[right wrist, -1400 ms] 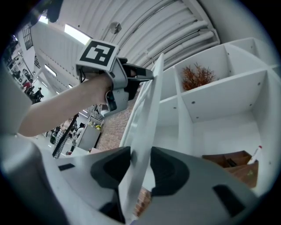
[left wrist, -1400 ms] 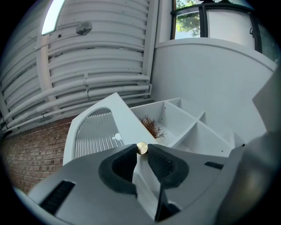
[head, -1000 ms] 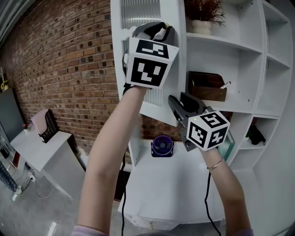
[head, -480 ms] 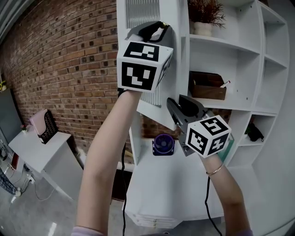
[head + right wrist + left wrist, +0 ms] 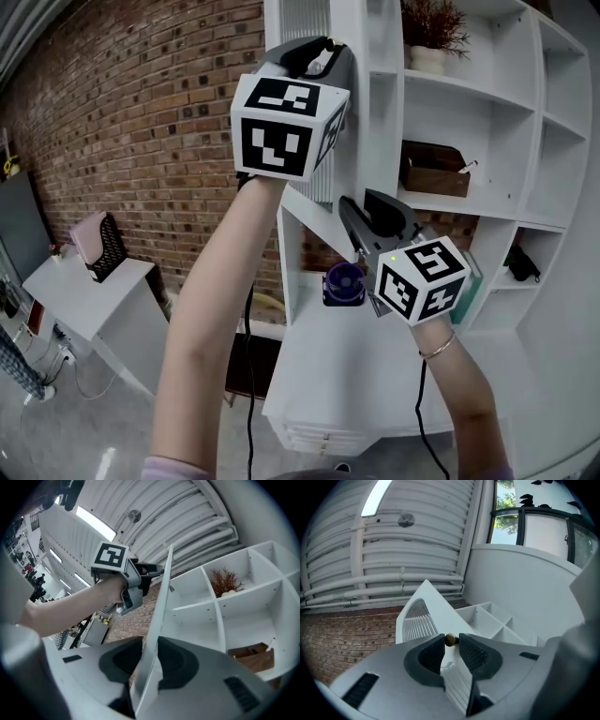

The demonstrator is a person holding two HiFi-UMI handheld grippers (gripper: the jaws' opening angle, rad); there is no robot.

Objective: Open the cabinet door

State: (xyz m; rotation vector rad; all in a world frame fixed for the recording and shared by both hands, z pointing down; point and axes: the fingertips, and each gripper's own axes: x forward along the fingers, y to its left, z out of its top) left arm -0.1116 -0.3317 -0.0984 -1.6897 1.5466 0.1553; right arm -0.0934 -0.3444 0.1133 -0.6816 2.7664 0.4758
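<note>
Brick wall (image 5: 141, 122) beside white cabinet door (image 5: 319, 217)

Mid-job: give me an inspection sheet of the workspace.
Surface: white counter under the shelves.
Job's things: door partly open, brass knob on it.
Clutter: purple fan on counter; plant and wooden box on shelves.
Grippers: left gripper on the knob, jaws opening; right gripper clamps the door's edge.
Cables: black cables hang below both arms.
Surroundings: brick wall, side table with basket at left.
</note>
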